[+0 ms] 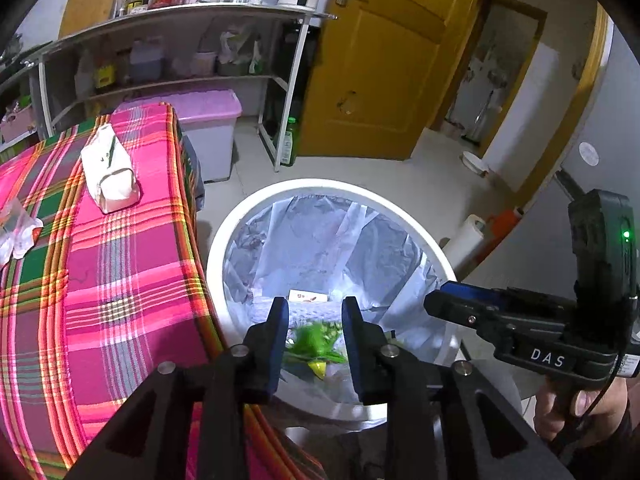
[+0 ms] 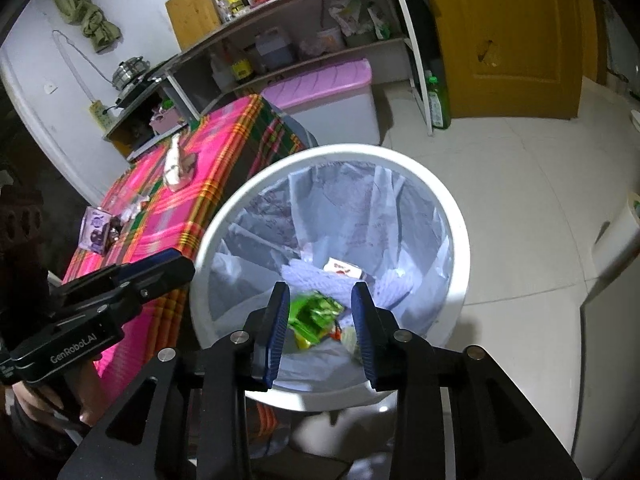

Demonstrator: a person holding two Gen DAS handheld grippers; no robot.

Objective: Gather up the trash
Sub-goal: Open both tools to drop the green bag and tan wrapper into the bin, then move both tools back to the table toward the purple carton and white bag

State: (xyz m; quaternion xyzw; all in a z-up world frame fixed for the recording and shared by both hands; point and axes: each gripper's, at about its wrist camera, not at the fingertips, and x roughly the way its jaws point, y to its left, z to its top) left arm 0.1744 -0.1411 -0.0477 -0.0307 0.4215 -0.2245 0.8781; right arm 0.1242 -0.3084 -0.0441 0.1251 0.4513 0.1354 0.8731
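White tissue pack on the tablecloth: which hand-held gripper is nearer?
Left. The left hand-held gripper is over the bin rim beside the table; the right is farther from the tissue pack.

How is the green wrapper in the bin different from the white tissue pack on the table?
The green wrapper is shiny, crumpled and blurred, inside the white trash bin. The tissue pack is white, block-shaped and sharp, lying on the plaid tablecloth. Neither is held by a tool.

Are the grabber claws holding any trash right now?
No, nothing is held. The left gripper and right gripper are both open above the white bin; the green wrapper lies loose inside it.
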